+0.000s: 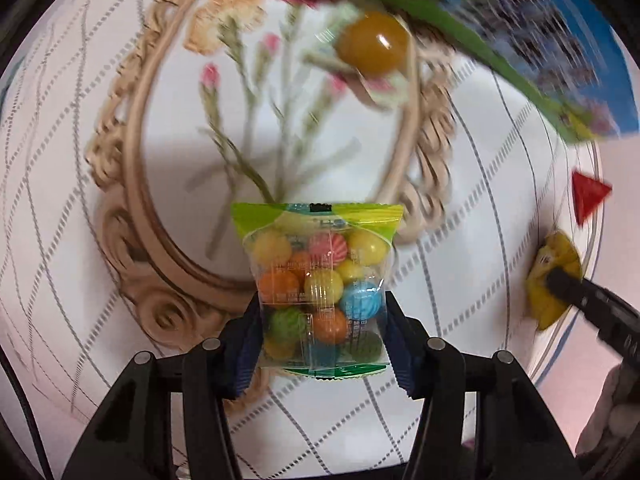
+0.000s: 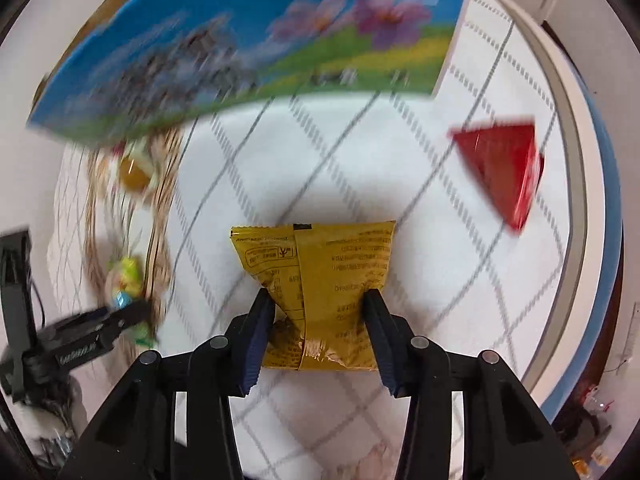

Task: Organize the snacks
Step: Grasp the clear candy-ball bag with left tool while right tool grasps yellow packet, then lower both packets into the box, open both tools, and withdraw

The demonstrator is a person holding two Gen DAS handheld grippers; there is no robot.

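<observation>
Two packs clamped: left hand-held gripper [image 1: 320, 312] w/ gumball bag [image 1: 318, 280], right hand-held gripper [image 2: 318, 316] w/ yellow packet [image 2: 320, 292]; print unreadable.

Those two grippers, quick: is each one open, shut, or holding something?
Left gripper: shut on the clear bag of colourful gumballs.
Right gripper: shut on the yellow snack packet.
</observation>
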